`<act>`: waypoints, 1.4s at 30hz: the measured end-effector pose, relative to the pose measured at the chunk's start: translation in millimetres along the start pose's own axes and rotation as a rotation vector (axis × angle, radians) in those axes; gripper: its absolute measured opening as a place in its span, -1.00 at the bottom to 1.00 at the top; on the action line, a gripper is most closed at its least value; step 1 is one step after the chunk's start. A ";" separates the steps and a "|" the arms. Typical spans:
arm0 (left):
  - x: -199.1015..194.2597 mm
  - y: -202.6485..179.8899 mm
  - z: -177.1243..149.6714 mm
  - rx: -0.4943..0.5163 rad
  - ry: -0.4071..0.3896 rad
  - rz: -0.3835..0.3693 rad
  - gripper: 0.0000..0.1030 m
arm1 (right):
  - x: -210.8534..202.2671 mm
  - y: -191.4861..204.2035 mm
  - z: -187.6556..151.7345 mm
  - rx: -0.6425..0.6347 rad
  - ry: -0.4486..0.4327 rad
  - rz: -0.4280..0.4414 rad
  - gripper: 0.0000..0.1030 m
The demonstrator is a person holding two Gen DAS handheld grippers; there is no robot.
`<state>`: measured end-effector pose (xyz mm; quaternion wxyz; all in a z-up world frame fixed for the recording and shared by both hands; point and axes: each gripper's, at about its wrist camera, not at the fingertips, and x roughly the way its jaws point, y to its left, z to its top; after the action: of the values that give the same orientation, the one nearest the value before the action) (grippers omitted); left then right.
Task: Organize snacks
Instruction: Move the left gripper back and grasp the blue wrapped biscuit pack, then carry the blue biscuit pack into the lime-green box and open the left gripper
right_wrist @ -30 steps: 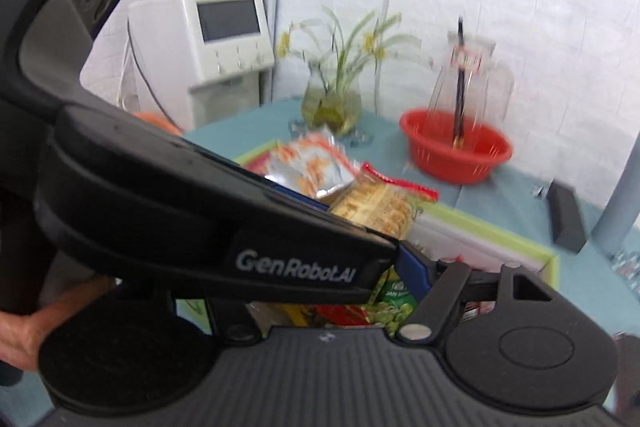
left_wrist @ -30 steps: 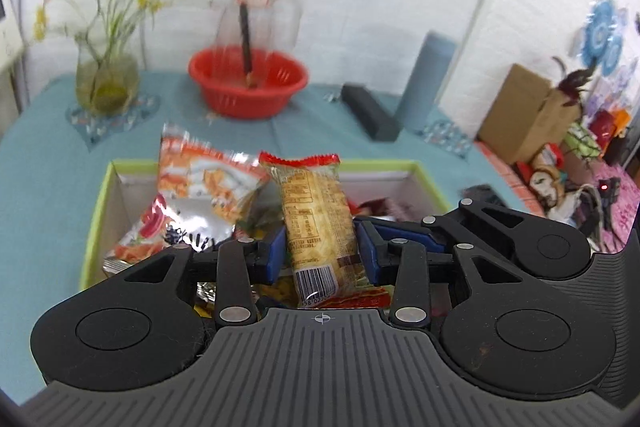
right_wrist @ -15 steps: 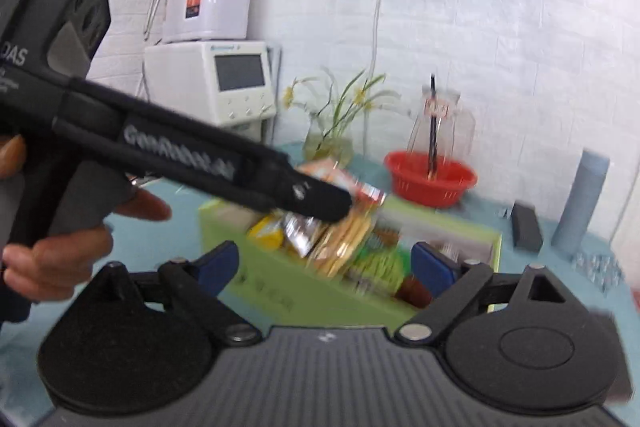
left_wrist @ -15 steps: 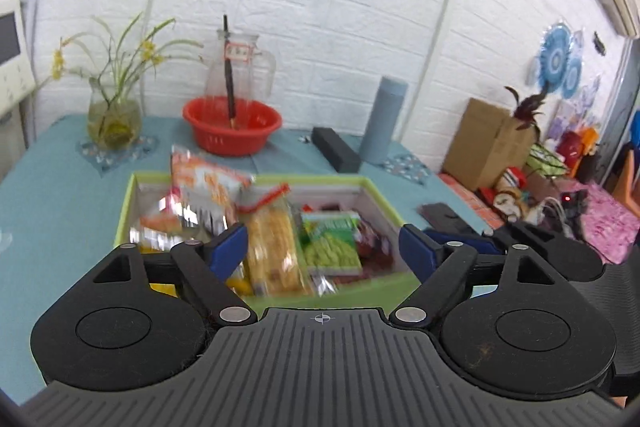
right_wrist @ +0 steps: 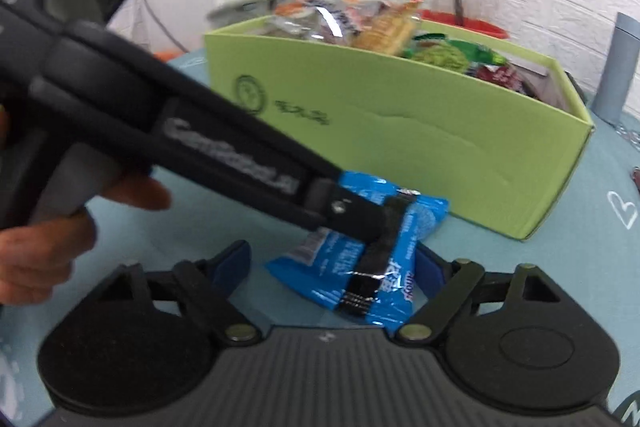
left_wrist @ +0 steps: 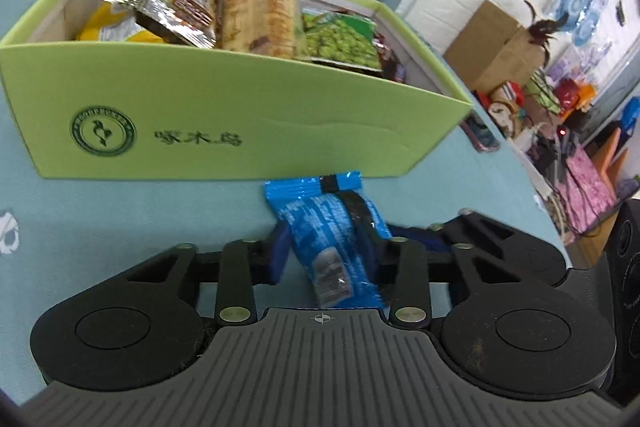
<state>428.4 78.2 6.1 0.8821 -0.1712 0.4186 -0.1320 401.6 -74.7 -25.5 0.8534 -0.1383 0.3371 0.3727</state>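
snack box (left_wrist: 224, 115): pale lime green, dark green round emblem and characters
wrapped snack (left_wrist: 328, 231): bright blue, white print, black band
tablecloth (left_wrist: 120, 215): teal, white motifs
pea packet (left_wrist: 340, 39): green
basin (right_wrist: 468, 23): red

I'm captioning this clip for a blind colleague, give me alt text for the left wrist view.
The left tool is closed on a blue snack packet lying on the teal tablecloth, just in front of a light green box. The box is packed with snack bags standing above its rim.
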 end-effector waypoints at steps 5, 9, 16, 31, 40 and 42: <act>-33.2 -14.5 -52.0 0.010 -0.018 0.017 -0.76 | -36.0 46.8 -35.2 -0.058 -0.002 0.023 0.67; -64.9 -23.1 -106.3 -0.015 -0.036 -0.001 -0.67 | -65.8 74.1 -66.1 -0.051 -0.020 0.055 0.80; -87.8 -39.3 -142.6 0.030 -0.056 0.033 -0.59 | -80.1 88.0 -77.3 -0.042 -0.027 0.045 0.79; -94.9 -52.8 -108.6 0.054 -0.118 0.039 -0.76 | -94.8 81.3 -42.7 -0.084 -0.150 -0.050 0.46; -83.8 -72.6 3.4 0.110 -0.258 0.030 -0.76 | -82.0 21.7 40.8 -0.131 -0.292 -0.150 0.47; -75.8 -71.7 30.5 0.118 -0.275 0.036 -0.76 | -71.9 7.1 61.4 -0.138 -0.309 -0.157 0.48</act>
<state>399.4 47.5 106.2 0.9418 -0.1280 0.2884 -0.1160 389.9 -79.0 68.4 0.9101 -0.1634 0.1638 0.3438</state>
